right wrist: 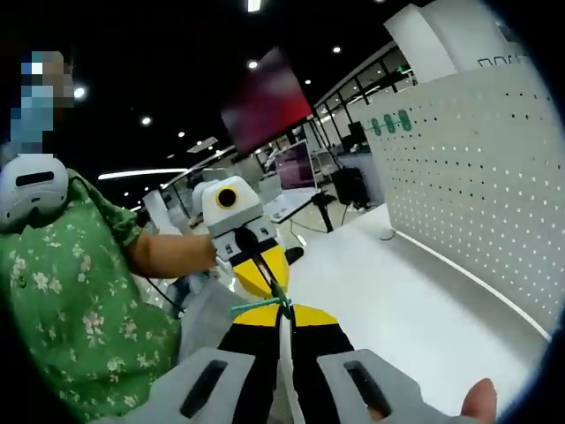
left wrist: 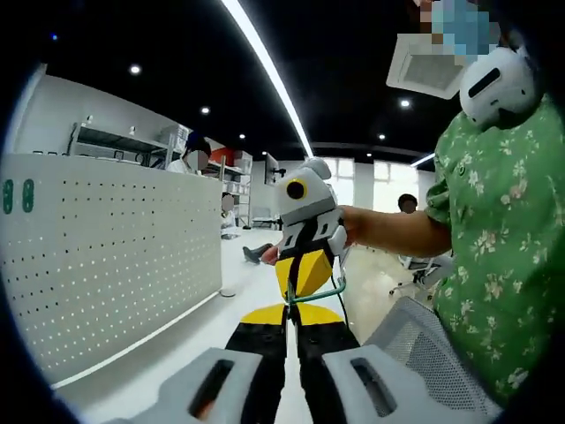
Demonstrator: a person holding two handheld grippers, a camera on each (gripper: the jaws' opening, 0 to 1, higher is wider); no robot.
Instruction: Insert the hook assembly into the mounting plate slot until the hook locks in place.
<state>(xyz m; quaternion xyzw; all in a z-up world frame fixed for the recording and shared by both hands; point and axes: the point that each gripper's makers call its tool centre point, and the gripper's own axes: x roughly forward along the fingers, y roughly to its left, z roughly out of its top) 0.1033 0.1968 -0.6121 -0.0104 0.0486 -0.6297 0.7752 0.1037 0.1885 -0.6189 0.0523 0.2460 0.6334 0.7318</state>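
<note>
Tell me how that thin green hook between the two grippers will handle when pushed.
The green hook looks like thin wire, so probably light and somewhat springy. Pinched between the left gripper and right gripper, it may twist or slip, since little surface shows for the pads to bite.

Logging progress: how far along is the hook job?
Done: the green hook is picked up, pinched where the left gripper and right gripper meet. In hand: it is held in mid-air, apart from the pegboard. Left: carry it there, insert, lock.
</note>
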